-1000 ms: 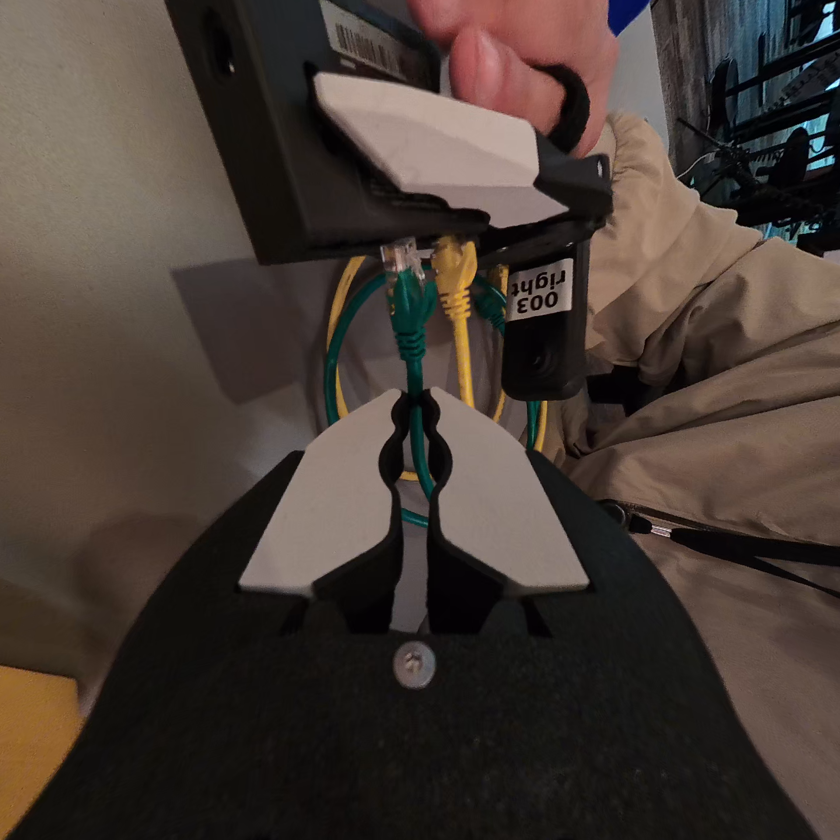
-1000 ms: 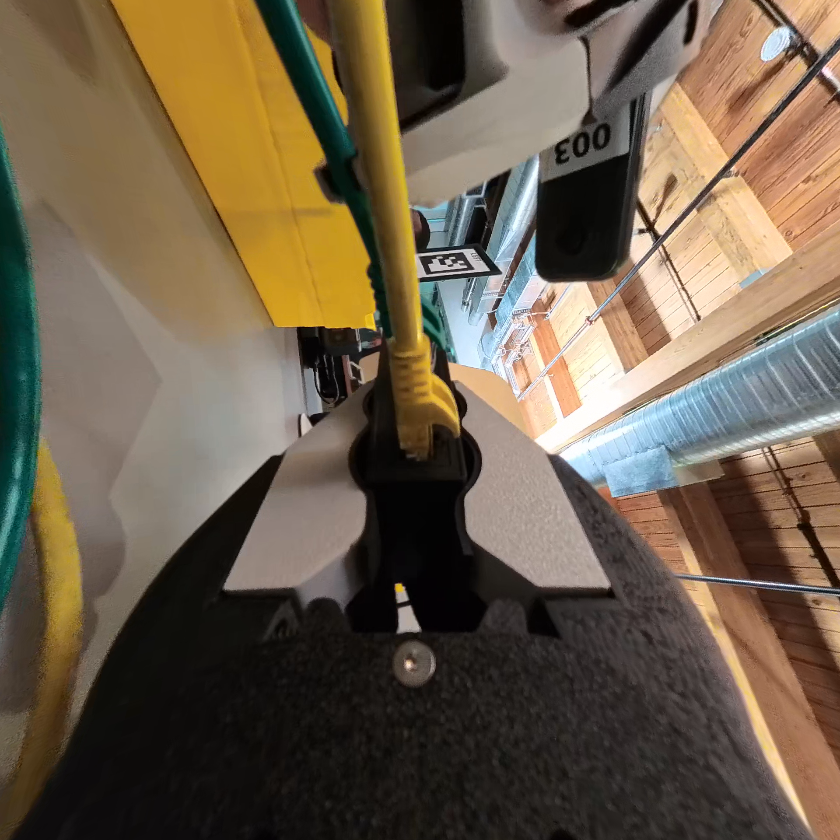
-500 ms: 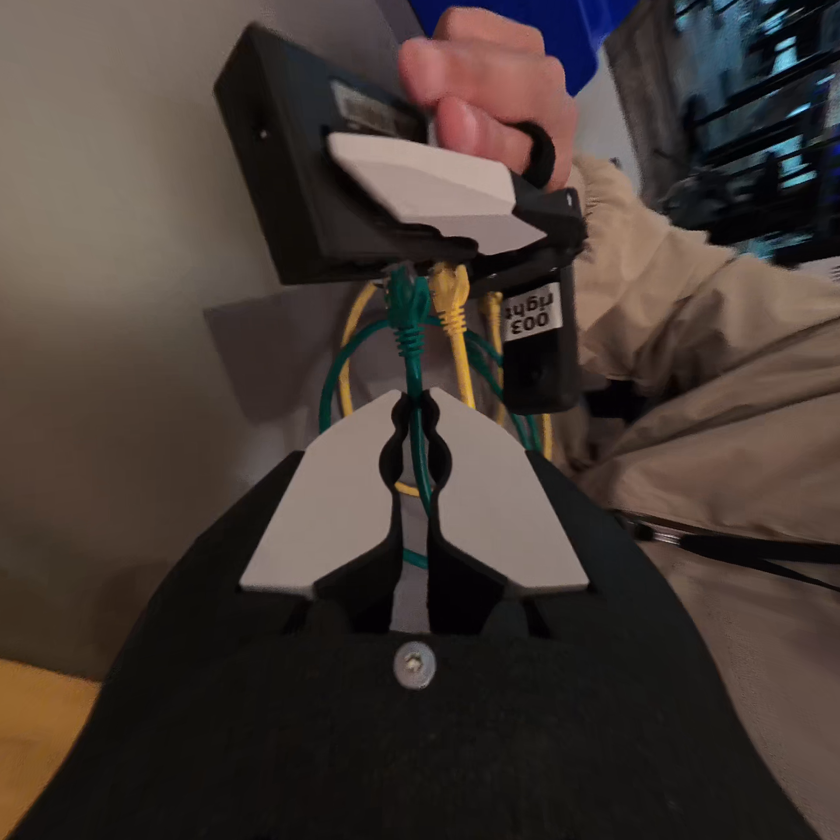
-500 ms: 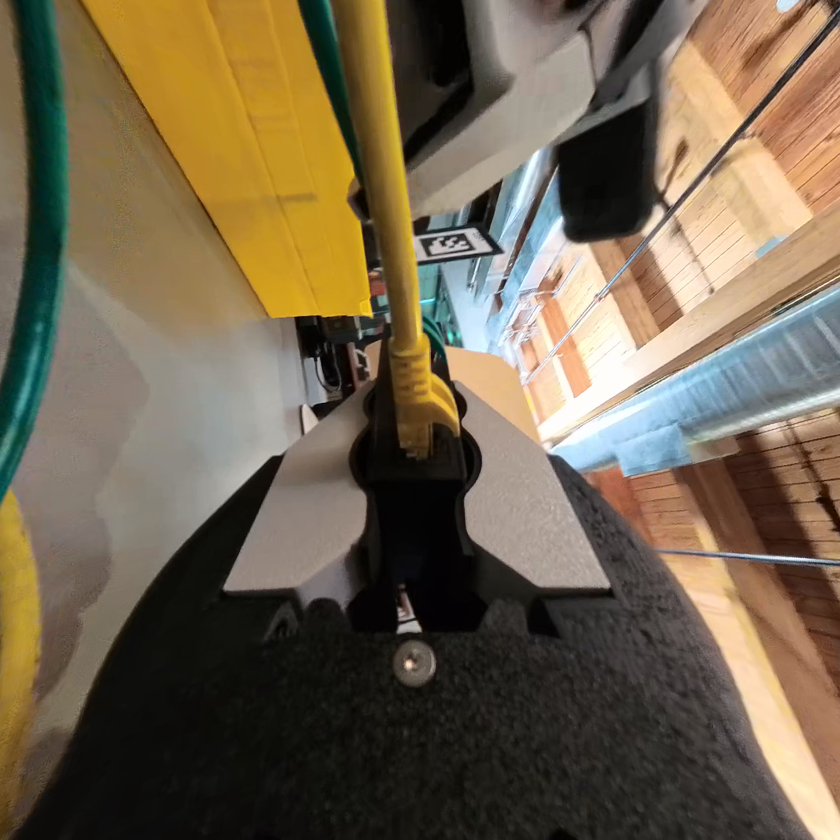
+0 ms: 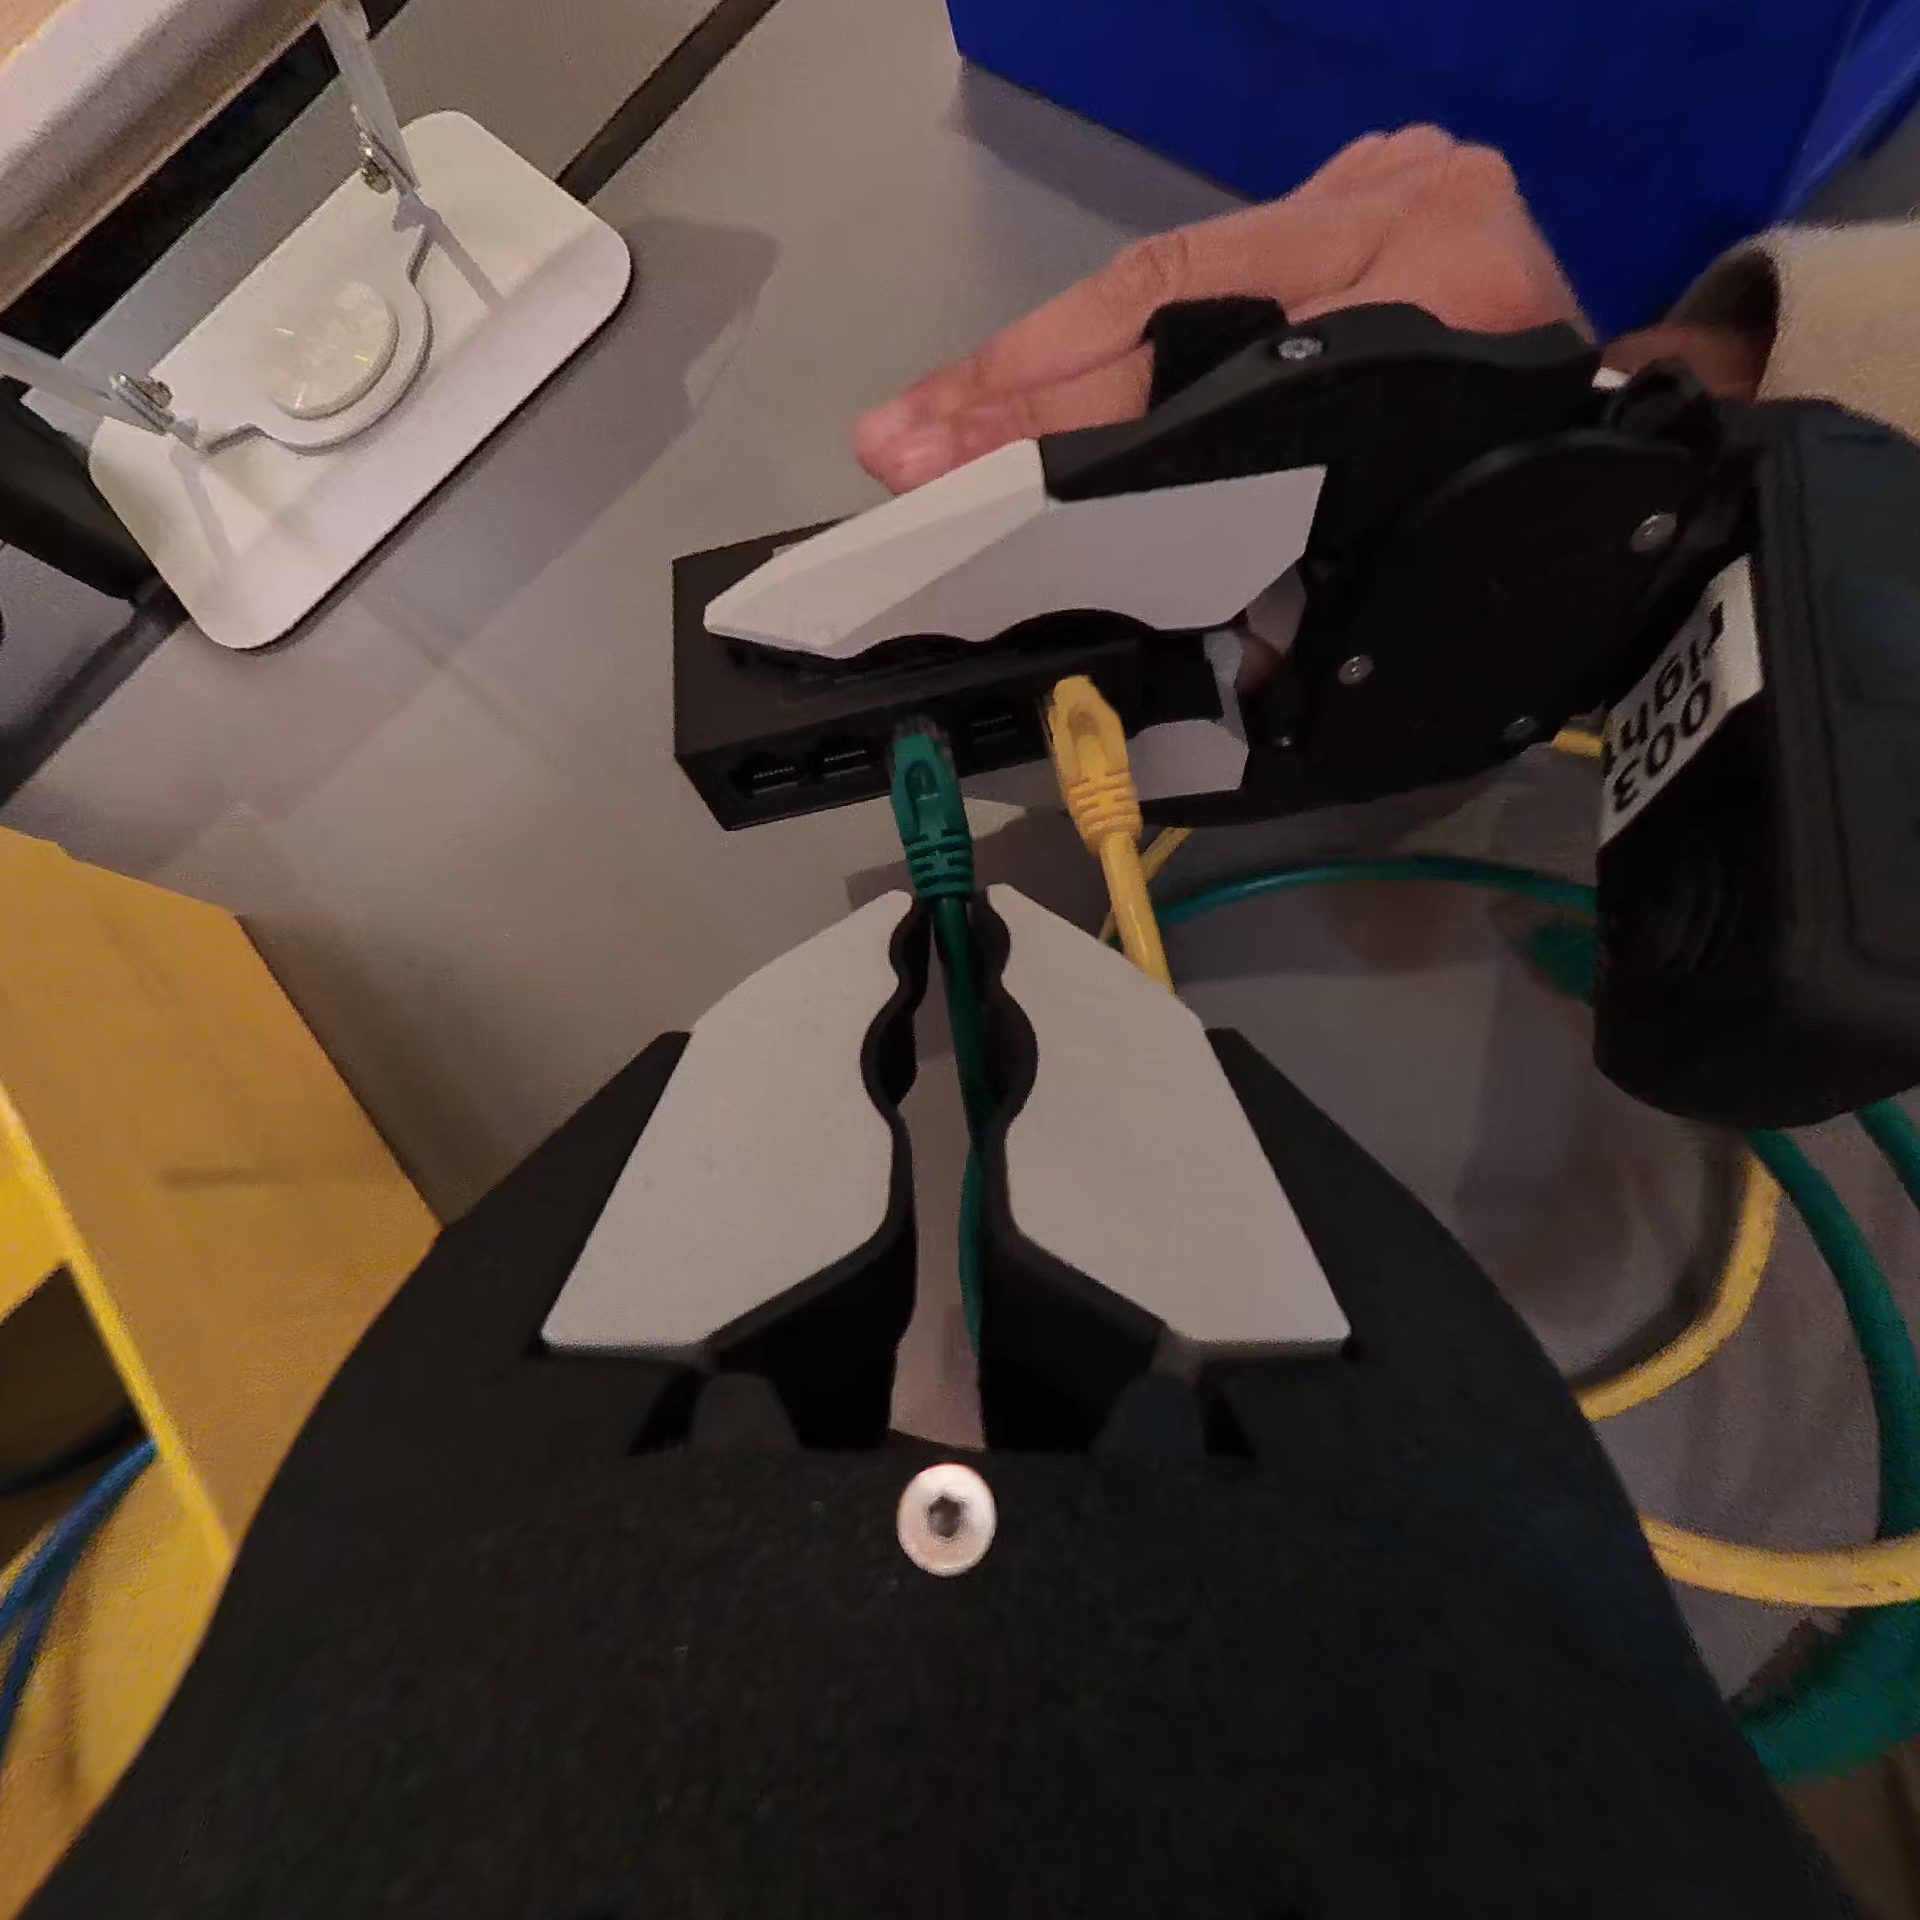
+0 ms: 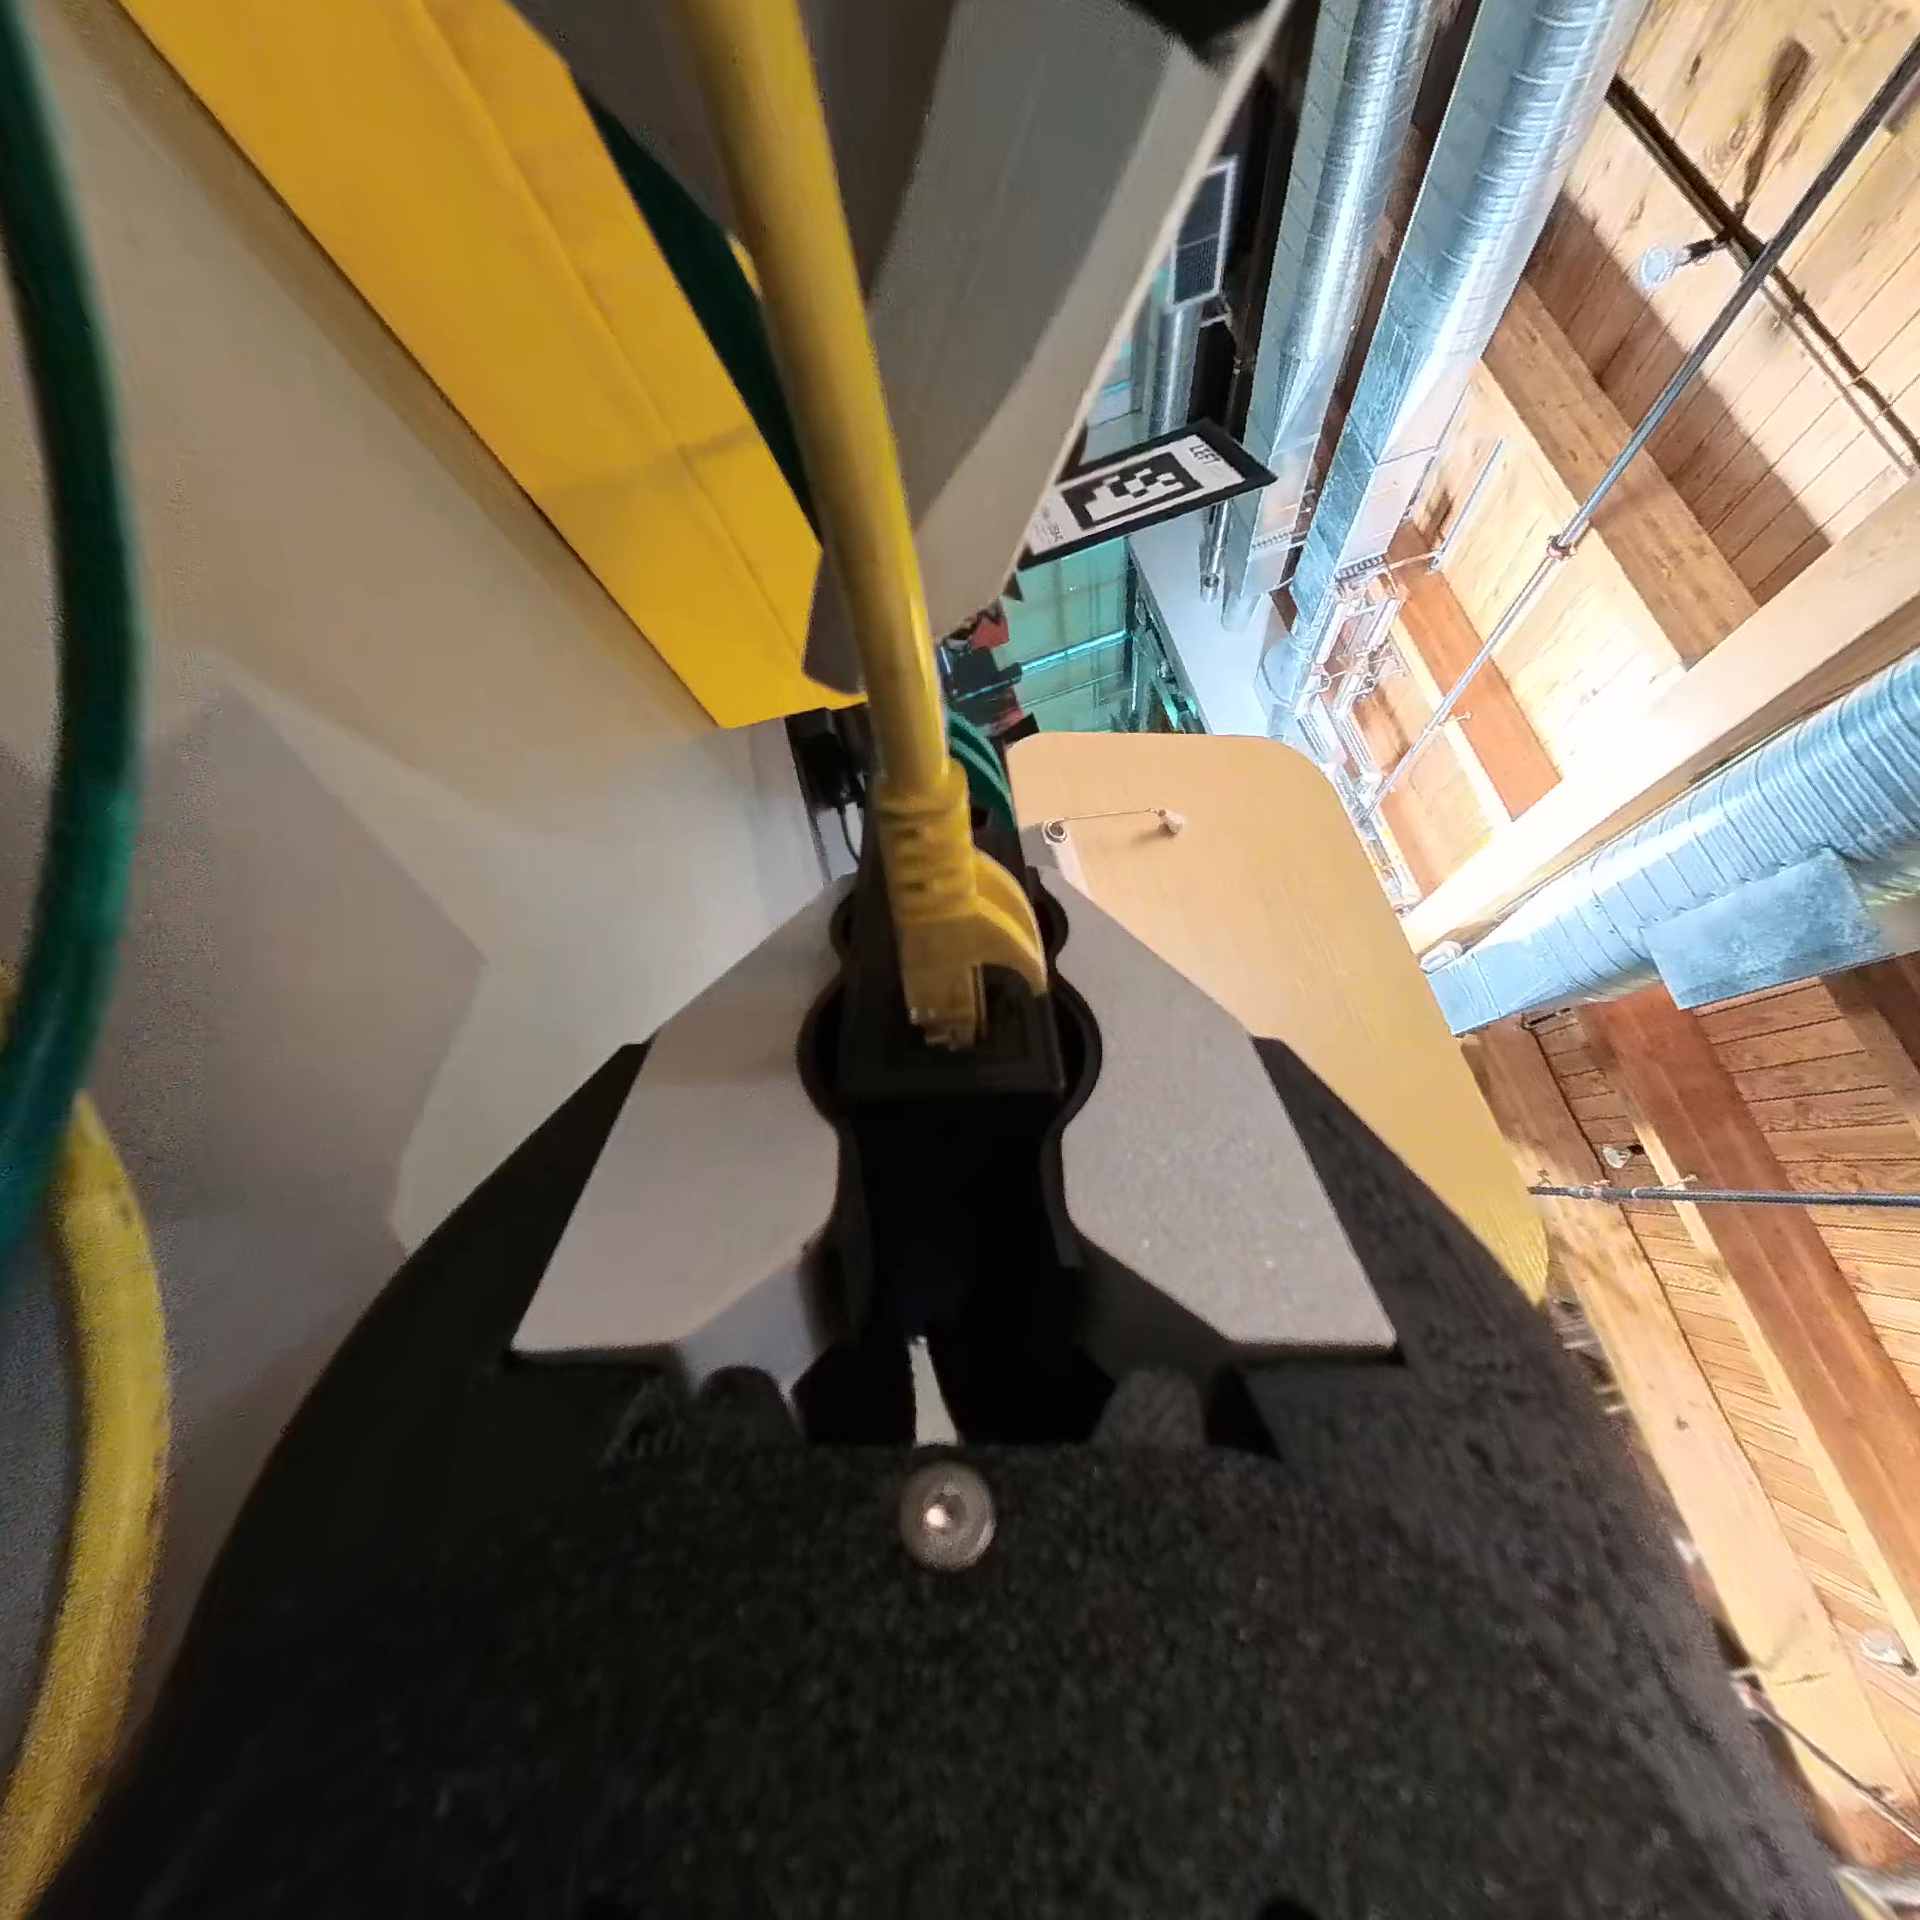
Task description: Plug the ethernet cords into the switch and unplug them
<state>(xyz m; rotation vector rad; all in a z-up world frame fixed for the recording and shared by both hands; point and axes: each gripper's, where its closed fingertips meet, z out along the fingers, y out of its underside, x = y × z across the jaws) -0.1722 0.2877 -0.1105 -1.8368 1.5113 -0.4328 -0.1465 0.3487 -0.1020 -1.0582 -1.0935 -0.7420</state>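
The black switch (image 5: 727,727) lies level, low over the grey table (image 5: 499,831), with its row of ports facing me. My right gripper (image 6: 940,904) is shut on the switch (image 6: 945,1143), one finger (image 5: 987,561) across its top. My left gripper (image 5: 951,920) is shut on the green cord just behind its plug (image 5: 930,790), which sits in a middle port. The yellow plug (image 5: 1086,748) sits in a port further right and also shows in the right wrist view (image 6: 935,914). Two ports at the left end stand empty.
Loose loops of green cord (image 5: 1860,1278) and yellow cord (image 5: 1756,1268) lie on the table to the right. A white stand base (image 5: 343,384) is at the back left, a yellow box (image 5: 156,1091) close on the left, a blue object (image 5: 1455,83) behind. A person's hand (image 5: 1195,291) holds the right gripper.
The switch, held upright in the air, has come down level over the table. The green plug, with its clear tip just outside a port, now sits in the port. Both grips unchanged.
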